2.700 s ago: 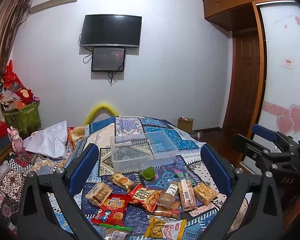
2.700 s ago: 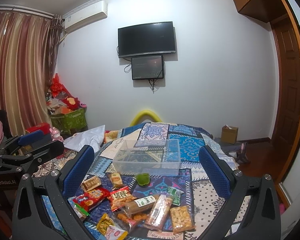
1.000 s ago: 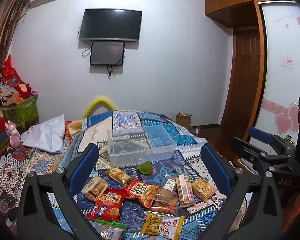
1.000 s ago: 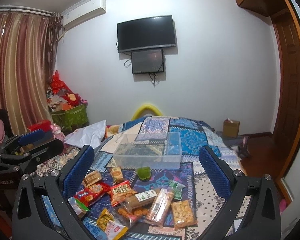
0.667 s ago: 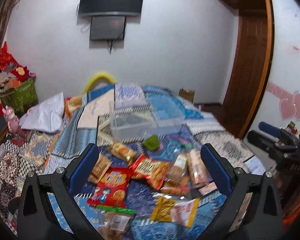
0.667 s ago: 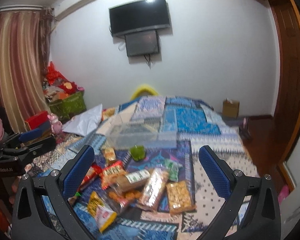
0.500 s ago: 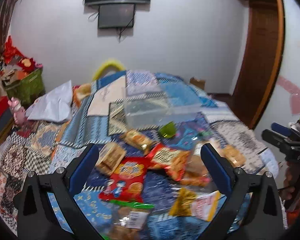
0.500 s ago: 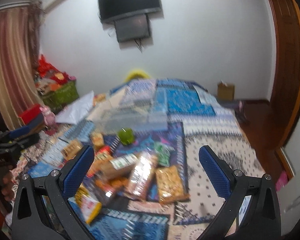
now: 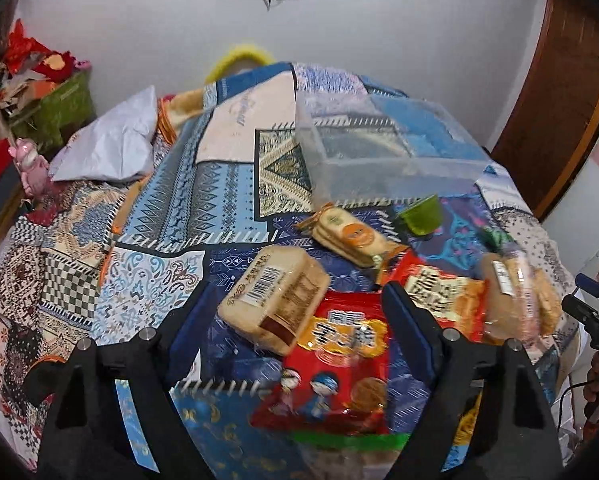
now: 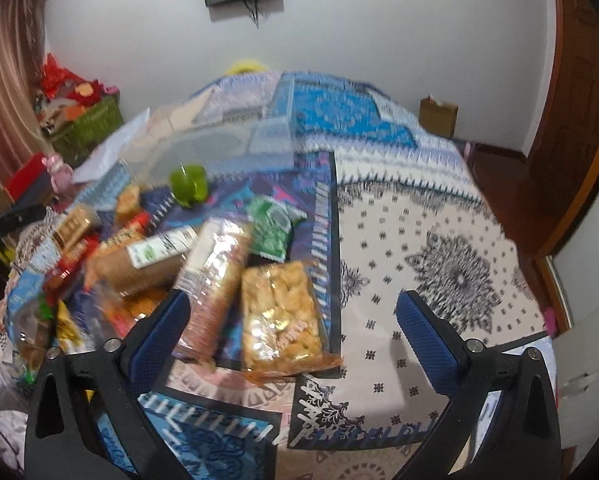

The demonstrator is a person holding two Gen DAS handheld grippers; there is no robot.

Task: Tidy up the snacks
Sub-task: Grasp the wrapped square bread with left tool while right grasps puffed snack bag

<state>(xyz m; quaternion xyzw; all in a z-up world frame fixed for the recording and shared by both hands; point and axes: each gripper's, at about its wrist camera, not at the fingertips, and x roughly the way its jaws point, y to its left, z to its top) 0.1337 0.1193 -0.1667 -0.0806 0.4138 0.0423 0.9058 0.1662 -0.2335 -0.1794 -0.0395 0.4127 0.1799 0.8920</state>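
Patchwork bedspread [image 9: 203, 200] fills both views, and both sets of jaws hang wide apart and empty: left gripper [image 9: 295, 332] over the red snack bag [image 9: 339, 360], right gripper [image 10: 291, 328] by the golden cracker pack [image 10: 279, 316]. Beyond the snack heap, a green cup [image 9: 419, 218], then the clear bin [image 9: 379, 160] farther up the bed.

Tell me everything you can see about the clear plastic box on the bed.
The clear plastic box is a see-through, open-topped rectangular tub with no lid in sight. It stands upright on the patterned bedspread, whose print shows through its walls and floor, and it looks empty. It sits beyond the snack pile, with the green cup just in front of its near wall; whether they touch is unclear. The right wrist view blurs it. Neither tool is near it.
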